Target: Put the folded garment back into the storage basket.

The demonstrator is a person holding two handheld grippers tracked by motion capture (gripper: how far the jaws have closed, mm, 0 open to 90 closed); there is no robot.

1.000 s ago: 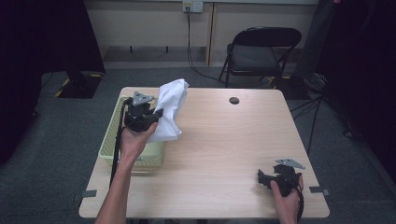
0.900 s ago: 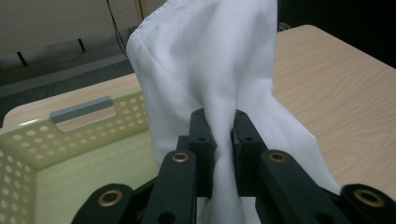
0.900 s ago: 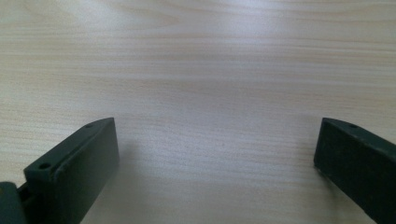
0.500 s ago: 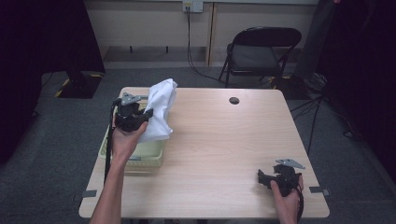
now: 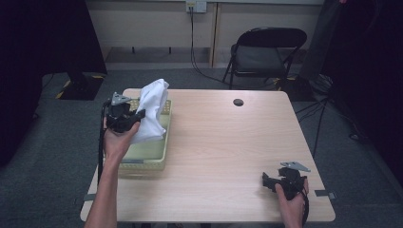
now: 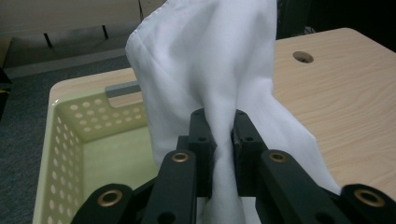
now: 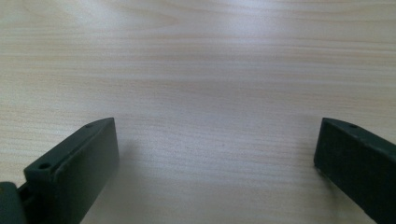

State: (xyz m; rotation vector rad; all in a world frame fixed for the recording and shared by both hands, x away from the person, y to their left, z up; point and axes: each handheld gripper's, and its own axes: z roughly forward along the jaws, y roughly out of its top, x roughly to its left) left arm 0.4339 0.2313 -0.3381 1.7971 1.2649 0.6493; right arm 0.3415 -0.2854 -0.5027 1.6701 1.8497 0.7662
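Observation:
A white cloth (image 5: pixel 151 110) hangs bunched over a pale green perforated basket (image 5: pixel 152 156) at the table's left side. My left gripper (image 5: pixel 135 115) is shut on the cloth, and in the left gripper view the fabric (image 6: pixel 210 84) is pinched between the two black jaws (image 6: pixel 220 133) and rises above them. The cloth's lower end drapes down into the basket (image 6: pixel 65 140). My right gripper (image 5: pixel 265 180) rests low at the table's near right corner, held by a hand. Its jaws stand wide apart (image 7: pixel 215 154) over bare wood, with nothing between them.
The wooden table (image 5: pixel 228 142) has a round cable hole (image 5: pixel 238 102) near its far edge. A black folding chair (image 5: pixel 266 52) stands behind the table. Dark screens flank the floor at left and right.
My left gripper has carried the cloth leftward, from over the basket's right rim to above its middle. The right gripper has stayed put.

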